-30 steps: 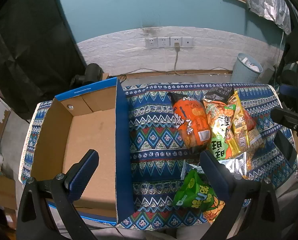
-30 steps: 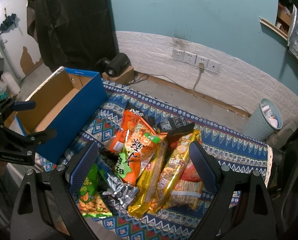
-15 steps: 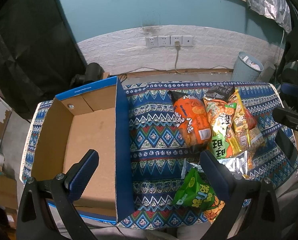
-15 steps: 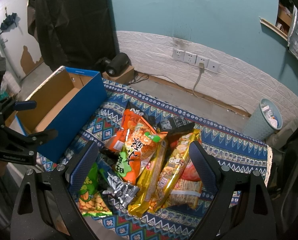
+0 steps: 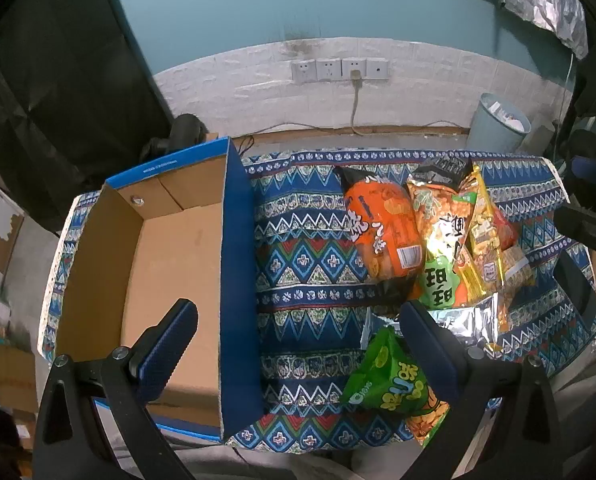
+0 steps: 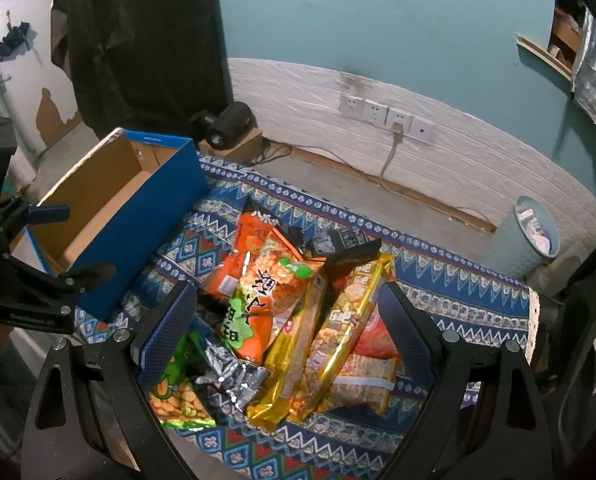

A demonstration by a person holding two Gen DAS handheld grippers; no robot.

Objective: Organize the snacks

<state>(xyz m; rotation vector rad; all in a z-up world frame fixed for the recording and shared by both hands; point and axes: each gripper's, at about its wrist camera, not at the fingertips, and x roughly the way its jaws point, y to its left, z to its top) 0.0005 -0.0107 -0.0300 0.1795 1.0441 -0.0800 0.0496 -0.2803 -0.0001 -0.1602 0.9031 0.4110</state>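
An empty blue cardboard box (image 5: 166, 264) stands at the left of a patterned cloth (image 5: 306, 264); it also shows in the right wrist view (image 6: 110, 208). A pile of snack bags lies to its right: an orange bag (image 5: 386, 232), an orange-and-green bag (image 6: 266, 292), gold bags (image 6: 338, 332), a silver bag (image 6: 230, 376) and a green bag (image 5: 390, 376). My left gripper (image 5: 294, 340) is open above the box's right wall. My right gripper (image 6: 286, 320) is open above the pile. Both are empty.
A wall with power sockets (image 5: 340, 70) and a plugged cable runs behind the table. A pale blue waste bin (image 6: 534, 232) stands at the back right. A black object (image 6: 226, 122) sits on a small carton behind the box.
My right gripper has shifted slightly, so the pile sits a little lower and further left in its view. The left view has barely changed. No snack has moved.
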